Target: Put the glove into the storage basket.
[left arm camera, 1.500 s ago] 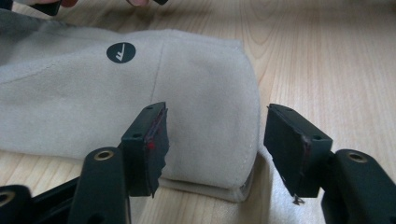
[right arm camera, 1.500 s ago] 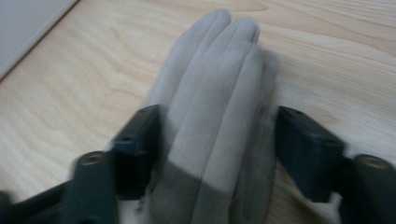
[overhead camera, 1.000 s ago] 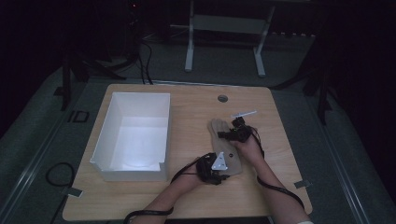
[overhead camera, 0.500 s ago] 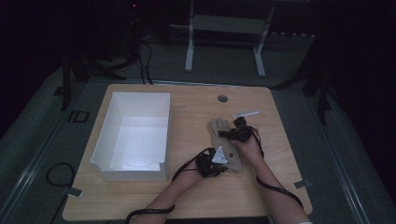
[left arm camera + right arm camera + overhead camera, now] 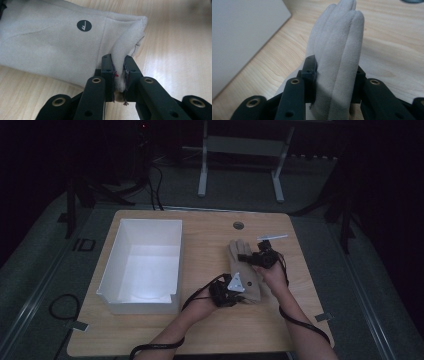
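We hold a soft, pale grey cloth glove [image 5: 243, 270] with both grippers, over the right half of the light wooden table [image 5: 200, 330], about midway between its far edge and its near edge. Our left gripper [image 5: 119, 75] has its two black jaws pressed together on the cuff end of the glove, and a fold of the cloth is squeezed tight between them. In the left gripper view we see a small round black mark [image 5: 84, 25] on the glove near that cuff, and the cuff's open edge points toward the bare wood. In the high view this gripper [image 5: 235, 292] is at the end of the glove closest to the near edge of the table. Our right gripper [image 5: 334, 75] is clamped on the finger end of the glove, with the soft fingers [image 5: 342, 37] standing up between its two jaws and reaching past them. In the high view that gripper [image 5: 255, 259] is on the right side of the glove, toward the far edge. A big white box with an open top [image 5: 145, 265] sits on the left half of the table, near the glove but not touching it
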A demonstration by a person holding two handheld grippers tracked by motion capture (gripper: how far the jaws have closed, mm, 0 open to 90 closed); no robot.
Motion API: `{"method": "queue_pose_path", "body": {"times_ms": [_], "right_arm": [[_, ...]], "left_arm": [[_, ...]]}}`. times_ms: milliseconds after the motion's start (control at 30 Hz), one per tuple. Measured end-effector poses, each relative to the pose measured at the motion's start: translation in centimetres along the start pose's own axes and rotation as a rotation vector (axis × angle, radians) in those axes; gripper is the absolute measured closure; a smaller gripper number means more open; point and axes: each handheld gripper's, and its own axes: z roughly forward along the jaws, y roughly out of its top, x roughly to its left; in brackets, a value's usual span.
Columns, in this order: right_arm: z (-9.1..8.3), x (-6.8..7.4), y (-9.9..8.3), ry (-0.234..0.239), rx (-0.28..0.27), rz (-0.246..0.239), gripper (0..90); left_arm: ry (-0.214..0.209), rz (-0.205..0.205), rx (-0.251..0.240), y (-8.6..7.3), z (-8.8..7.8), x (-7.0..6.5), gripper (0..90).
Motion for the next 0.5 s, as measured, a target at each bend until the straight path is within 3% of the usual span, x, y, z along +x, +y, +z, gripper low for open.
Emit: {"method": "queue_pose_path", "body": {"times_ms": [500], "right_arm": [[-4.2, 2.6, 3.9, 0.029, -0.099, -0.031, 66.3]], "left_arm": [[0.042, 0.026, -0.010, 3.7, -5.2, 0.0, 82.6]]}}
